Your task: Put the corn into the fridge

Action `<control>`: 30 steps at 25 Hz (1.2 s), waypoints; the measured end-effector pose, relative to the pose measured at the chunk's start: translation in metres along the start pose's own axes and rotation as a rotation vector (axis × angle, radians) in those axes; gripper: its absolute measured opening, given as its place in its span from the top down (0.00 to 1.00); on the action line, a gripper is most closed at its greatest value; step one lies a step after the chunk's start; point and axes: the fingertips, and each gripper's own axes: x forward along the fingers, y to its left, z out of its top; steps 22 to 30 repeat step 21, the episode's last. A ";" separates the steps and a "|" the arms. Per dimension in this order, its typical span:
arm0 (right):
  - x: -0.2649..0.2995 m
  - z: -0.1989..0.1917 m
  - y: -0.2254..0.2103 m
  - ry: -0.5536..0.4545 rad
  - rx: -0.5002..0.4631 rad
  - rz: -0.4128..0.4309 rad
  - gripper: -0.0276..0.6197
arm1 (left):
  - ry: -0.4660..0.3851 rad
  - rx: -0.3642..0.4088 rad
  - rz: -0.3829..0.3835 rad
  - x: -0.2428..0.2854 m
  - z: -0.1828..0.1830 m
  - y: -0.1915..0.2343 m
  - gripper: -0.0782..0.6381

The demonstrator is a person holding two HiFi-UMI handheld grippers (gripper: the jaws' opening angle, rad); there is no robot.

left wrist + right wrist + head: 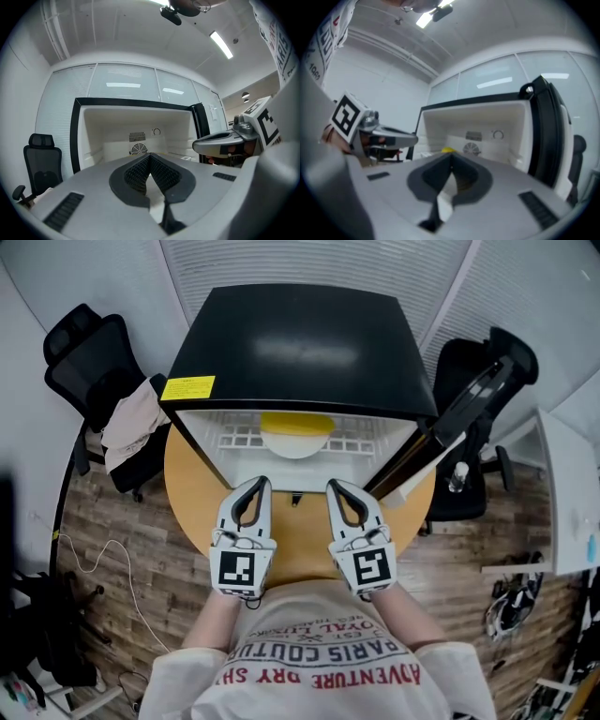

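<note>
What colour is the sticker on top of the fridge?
Yellow. The sticker sits at a front corner of the black fridge top, clearest in the head view.

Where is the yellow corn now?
Head view, centre: the yellow corn sits in a white bowl on the wire shelf of the open black fridge.

The right gripper [450, 165] is seen with jaws pressed together, empty, facing the open fridge [487, 123]. Yellow corn [447, 150] is seen low inside the fridge; the left gripper [410, 138] is held left of the fridge.
</note>
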 end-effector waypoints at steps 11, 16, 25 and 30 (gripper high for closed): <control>0.006 0.007 0.008 0.003 -0.097 0.021 0.91 | -0.001 -0.019 0.007 0.002 0.002 0.001 0.86; 0.008 0.008 0.014 0.008 -0.080 0.024 0.91 | 0.008 -0.028 0.008 -0.001 0.003 0.005 0.86; 0.008 0.005 0.017 0.024 -0.049 0.015 0.91 | 0.007 -0.024 0.006 -0.005 0.004 0.008 0.86; 0.008 0.005 0.017 0.024 -0.049 0.015 0.91 | 0.007 -0.024 0.006 -0.005 0.004 0.008 0.86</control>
